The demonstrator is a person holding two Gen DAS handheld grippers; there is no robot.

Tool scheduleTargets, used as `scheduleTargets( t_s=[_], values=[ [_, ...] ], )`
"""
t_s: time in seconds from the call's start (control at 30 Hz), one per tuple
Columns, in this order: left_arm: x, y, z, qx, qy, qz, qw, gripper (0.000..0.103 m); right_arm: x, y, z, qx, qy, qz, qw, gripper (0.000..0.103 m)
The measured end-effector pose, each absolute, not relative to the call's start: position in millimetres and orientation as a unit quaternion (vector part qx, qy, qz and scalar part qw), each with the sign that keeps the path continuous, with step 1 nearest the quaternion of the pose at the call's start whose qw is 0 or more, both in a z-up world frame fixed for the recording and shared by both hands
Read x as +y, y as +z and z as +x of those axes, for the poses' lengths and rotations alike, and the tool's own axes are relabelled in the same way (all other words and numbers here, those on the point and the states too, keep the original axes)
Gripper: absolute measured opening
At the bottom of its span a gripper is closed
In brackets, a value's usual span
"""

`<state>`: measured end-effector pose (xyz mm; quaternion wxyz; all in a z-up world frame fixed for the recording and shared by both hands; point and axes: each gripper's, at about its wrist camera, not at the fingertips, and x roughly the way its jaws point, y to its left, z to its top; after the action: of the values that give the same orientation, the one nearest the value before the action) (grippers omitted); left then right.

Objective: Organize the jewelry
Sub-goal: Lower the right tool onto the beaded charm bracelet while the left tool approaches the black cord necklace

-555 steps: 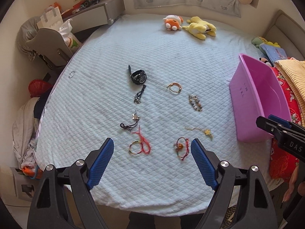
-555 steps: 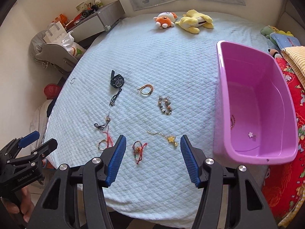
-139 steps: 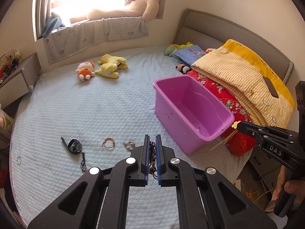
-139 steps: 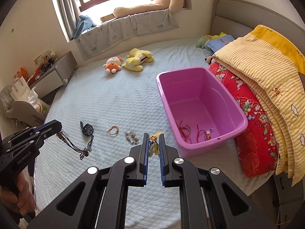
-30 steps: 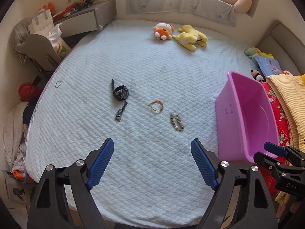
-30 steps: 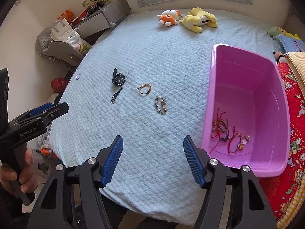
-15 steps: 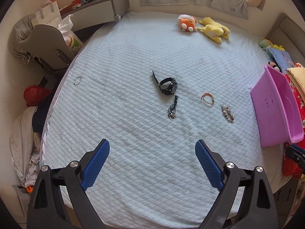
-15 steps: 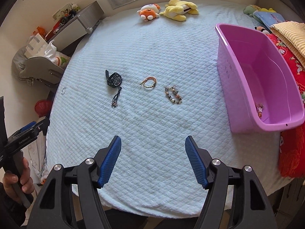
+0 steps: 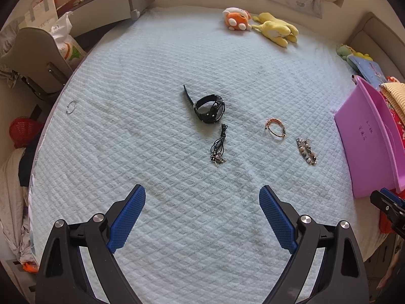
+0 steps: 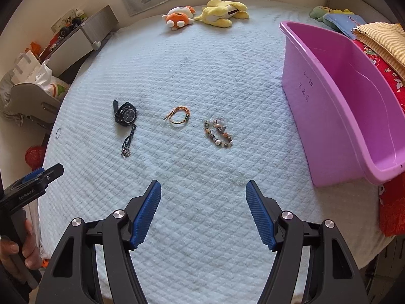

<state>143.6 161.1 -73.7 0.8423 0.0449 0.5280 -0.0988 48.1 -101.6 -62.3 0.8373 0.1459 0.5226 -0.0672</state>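
Left gripper (image 9: pixel 202 202) jaws spread wide, nothing between; right gripper (image 10: pixel 203 197) also spread, empty. Ahead on the quilted bed (image 9: pixel 152 139): black watch (image 9: pixel 210 108), dark cord pendant (image 9: pixel 219 147) just below it, orange bracelet (image 10: pixel 178 115), beaded bracelet (image 10: pixel 219 133). Pink tub (image 10: pixel 336 111) at right

This is a bedroom at home: a big bed (image 9: pixel 177 50) with soft toys (image 9: pixel 274 29) and a blanket (image 10: pixel 382 40).
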Motion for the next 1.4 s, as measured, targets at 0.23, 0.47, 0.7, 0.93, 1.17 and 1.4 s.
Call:
scheduleTargets(
  t_s=[0.23,0.47,0.7,0.93,1.17,1.4],
  values=[
    [126,-132,167,0.496,-0.118,0.06,0.858,0.09,-111,-125,91,0.501,-0.057,0.127,0.854,0.067],
    [104,-172,192,0.488,-0.114,0.072,0.863,0.09,-119,-173,123,0.5,-0.048,0.106,0.858,0.067],
    [100,-198,216,0.496,-0.102,0.073,0.859,0.09,-125,-202,146,0.5,-0.047,0.105,0.858,0.067],
    [96,-214,236,0.506,-0.095,0.071,0.854,0.09,-126,-221,162,0.508,-0.049,0.099,0.854,0.067],
    [88,-228,251,0.509,-0.094,0.075,0.852,0.09,-131,-232,171,0.516,-0.05,0.093,0.85,0.067],
    [82,-241,258,0.518,-0.095,0.077,0.847,0.09,-132,-240,179,0.519,-0.048,0.088,0.849,0.067]
  ],
)
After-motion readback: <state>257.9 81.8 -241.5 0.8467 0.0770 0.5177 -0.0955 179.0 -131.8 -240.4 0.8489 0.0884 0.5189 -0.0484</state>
